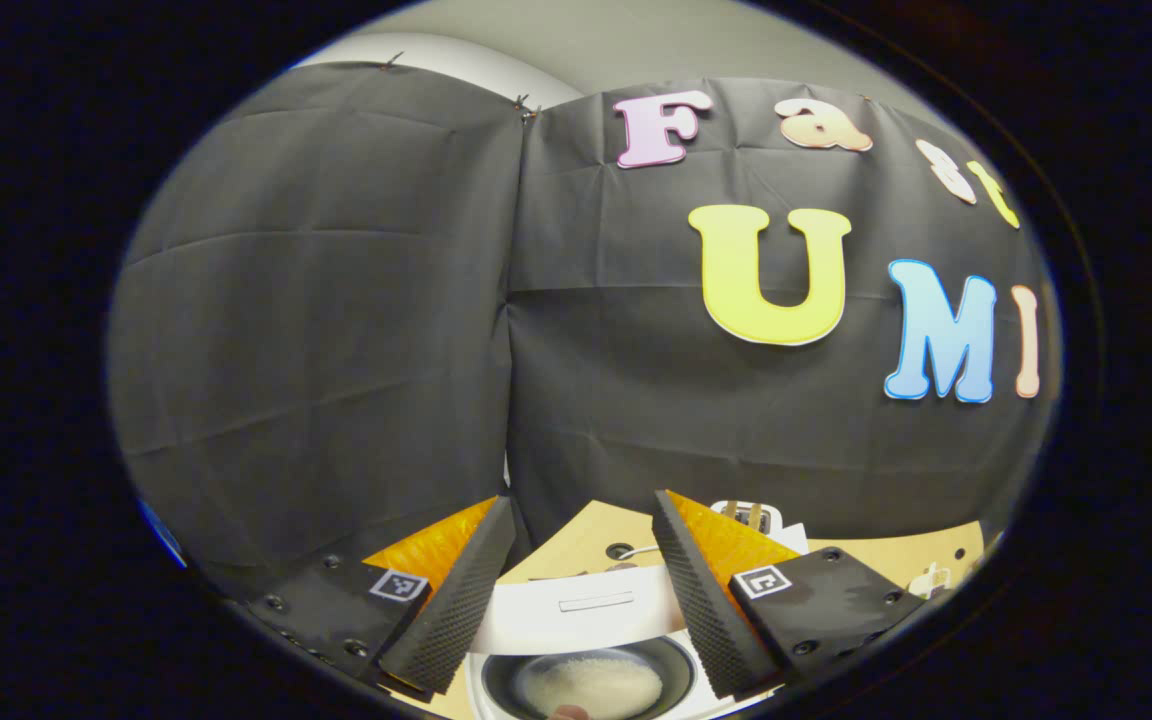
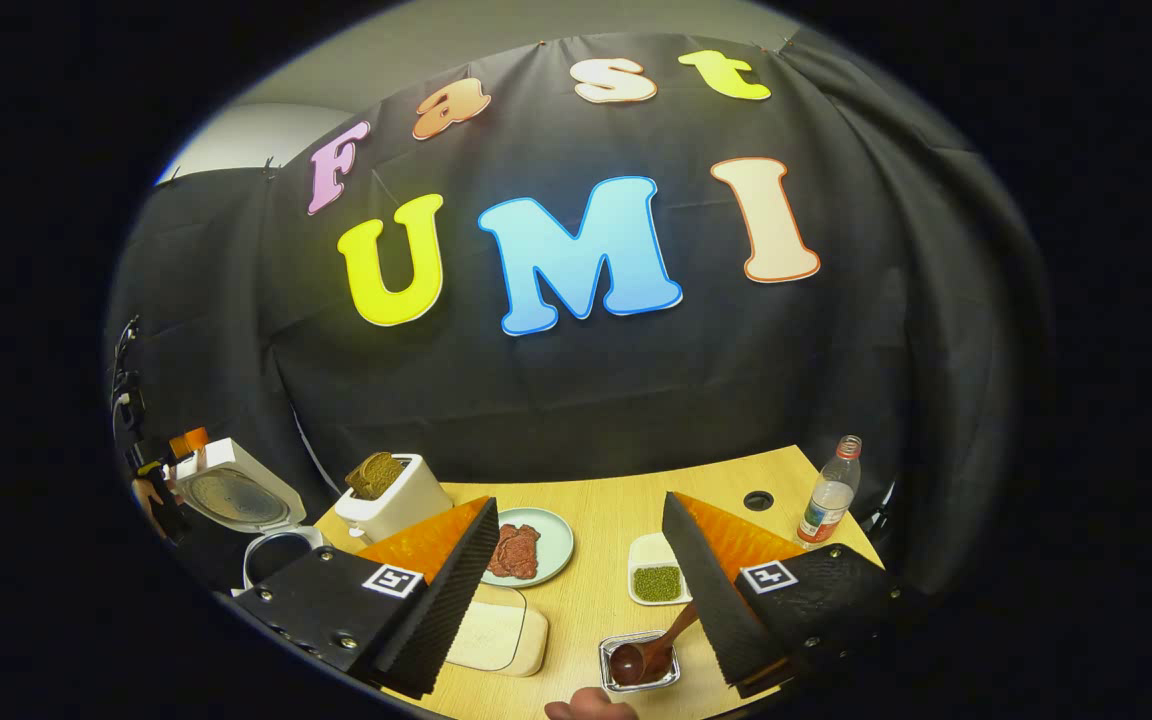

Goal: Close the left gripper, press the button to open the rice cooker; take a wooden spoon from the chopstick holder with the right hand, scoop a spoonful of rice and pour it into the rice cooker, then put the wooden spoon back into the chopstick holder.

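My left gripper point(image 1: 582, 502) stands open above the white rice cooker point(image 1: 496, 690). Its lid point(image 1: 576, 612) is raised, and white rice point(image 1: 591, 686) lies in the dark inner pot. In the right gripper view the same cooker point(image 2: 271, 548) sits at the far left, its lid point(image 2: 236, 495) up, with the other gripper point(image 2: 164, 478) beside it. My right gripper point(image 2: 581, 505) is open with nothing between its fingers. The wooden spoon point(image 2: 641, 655) rests bowl-down in a small metal holder point(image 2: 611, 680) just ahead of the right finger, apart from both fingers.
On the wooden table point(image 2: 596, 600) stand a white toaster point(image 2: 391, 497) with bread, a green plate point(image 2: 558, 545) with meat, a white dish of green beans point(image 2: 658, 580), a pale flat board point(image 2: 496, 637) and a plastic bottle point(image 2: 831, 490) at the far right.
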The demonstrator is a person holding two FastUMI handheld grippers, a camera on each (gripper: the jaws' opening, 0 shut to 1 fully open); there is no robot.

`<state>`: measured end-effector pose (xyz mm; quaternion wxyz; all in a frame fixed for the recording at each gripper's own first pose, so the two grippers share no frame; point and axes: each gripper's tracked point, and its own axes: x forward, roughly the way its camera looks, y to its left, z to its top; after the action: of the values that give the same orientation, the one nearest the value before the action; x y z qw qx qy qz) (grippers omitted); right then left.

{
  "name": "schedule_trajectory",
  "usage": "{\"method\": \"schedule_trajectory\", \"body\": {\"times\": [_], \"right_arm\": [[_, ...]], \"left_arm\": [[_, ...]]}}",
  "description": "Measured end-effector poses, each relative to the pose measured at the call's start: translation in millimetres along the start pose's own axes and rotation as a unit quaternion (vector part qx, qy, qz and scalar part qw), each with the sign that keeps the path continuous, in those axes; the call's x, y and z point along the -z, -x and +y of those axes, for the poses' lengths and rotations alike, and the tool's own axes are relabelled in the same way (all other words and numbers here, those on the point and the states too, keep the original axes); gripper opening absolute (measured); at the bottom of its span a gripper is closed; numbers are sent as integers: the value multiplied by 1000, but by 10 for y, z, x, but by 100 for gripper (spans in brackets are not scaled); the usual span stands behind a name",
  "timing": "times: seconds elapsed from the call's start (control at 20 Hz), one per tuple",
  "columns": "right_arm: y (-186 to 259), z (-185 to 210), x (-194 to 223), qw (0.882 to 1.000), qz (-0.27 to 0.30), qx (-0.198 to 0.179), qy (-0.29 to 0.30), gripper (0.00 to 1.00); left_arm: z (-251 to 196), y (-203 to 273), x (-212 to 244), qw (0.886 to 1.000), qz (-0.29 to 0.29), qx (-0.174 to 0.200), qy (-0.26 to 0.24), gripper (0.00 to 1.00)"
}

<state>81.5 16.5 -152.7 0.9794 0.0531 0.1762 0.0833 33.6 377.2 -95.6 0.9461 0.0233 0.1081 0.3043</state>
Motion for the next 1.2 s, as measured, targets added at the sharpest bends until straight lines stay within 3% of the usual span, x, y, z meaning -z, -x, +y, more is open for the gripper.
{"method": "schedule_trajectory", "body": {"times": [0.35, 0.55, 0.65, 0.8, 1.2], "right_arm": [[47, -15, 21, 1000, 4, -2, -13, 100], [77, -1, -34, 1000, -3, -4, -7, 100], [102, 26, -47, 1000, -7, -8, -4, 100], [130, 54, -94, 1000, -17, -10, 1, 100], [206, 23, -54, 1000, -13, -5, 14, 100]], "left_arm": [[-117, 375, 395, 1000, 10, -2, 2, 99], [-149, 596, 728, 1000, 20, -3, 5, 90], [-171, 696, 926, 999, 31, 0, 6, 90], [-219, 769, 1191, 998, 56, 5, 10, 97], [-254, 784, 2051, 988, 154, 11, -1, 95]]}}
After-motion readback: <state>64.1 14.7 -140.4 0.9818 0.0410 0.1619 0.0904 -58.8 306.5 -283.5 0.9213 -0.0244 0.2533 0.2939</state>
